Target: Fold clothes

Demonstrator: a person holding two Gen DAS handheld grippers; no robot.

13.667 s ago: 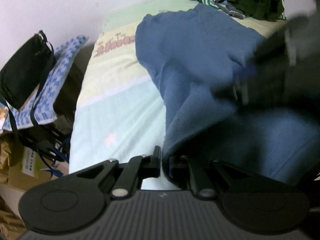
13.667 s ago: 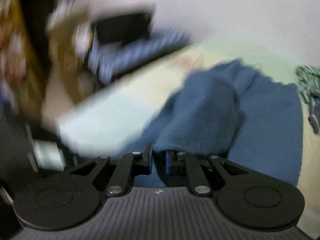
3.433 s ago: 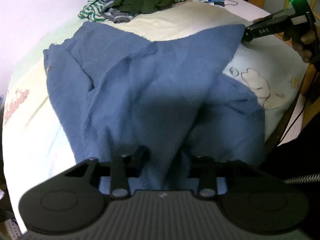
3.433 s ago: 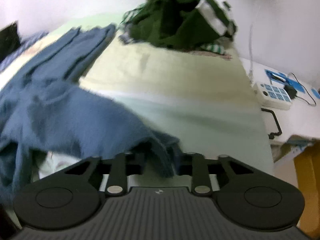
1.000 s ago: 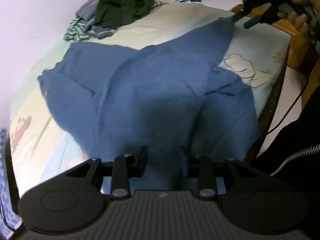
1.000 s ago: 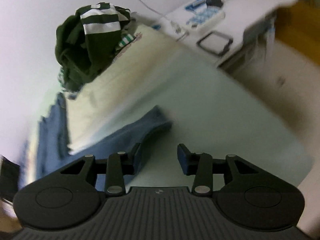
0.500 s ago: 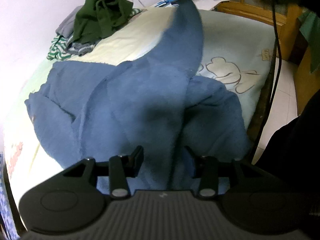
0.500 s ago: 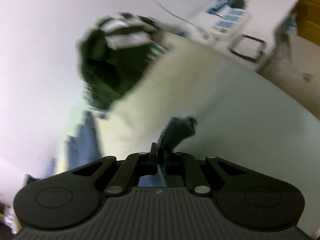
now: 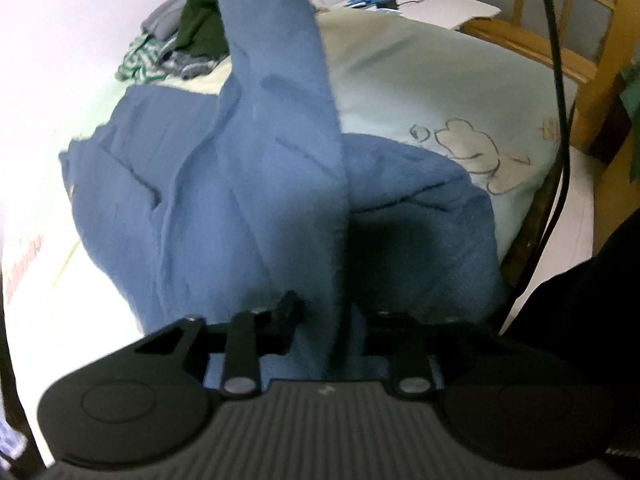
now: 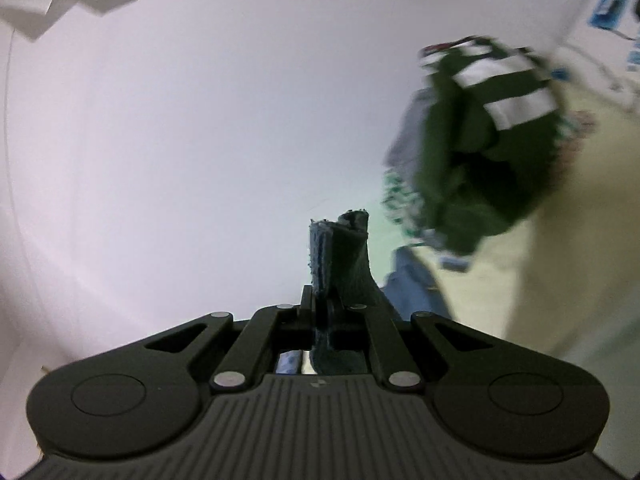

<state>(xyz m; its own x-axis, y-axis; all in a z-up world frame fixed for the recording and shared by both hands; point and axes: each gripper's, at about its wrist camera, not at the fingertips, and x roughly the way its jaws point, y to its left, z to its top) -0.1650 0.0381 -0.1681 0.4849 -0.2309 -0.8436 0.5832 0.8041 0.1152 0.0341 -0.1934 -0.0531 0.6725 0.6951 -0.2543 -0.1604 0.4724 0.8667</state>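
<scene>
A blue fleece garment (image 9: 192, 200) lies spread on the bed (image 9: 420, 80). One sleeve (image 9: 280, 80) is pulled up off it and runs out of the top of the left wrist view. My left gripper (image 9: 324, 314) points down at the near edge of the garment; its jaws are closing and a fold of blue cloth fills the gap. My right gripper (image 10: 320, 304) is held high and shut on the sleeve's cuff (image 10: 340, 248), which sticks up past the fingertips against the white wall.
A heap of dark green, striped and grey clothes (image 9: 188, 40) sits at the far end of the bed, blurred in the right wrist view (image 10: 480, 140). A wooden frame (image 9: 540, 48), a hanging black cable (image 9: 560, 80) and a white side table (image 9: 420, 0) border the right.
The right gripper shut on the sleeve end and rose, tilting up toward the wall; the sleeve went from lying flat to standing. The left jaws narrowed around the fold of cloth.
</scene>
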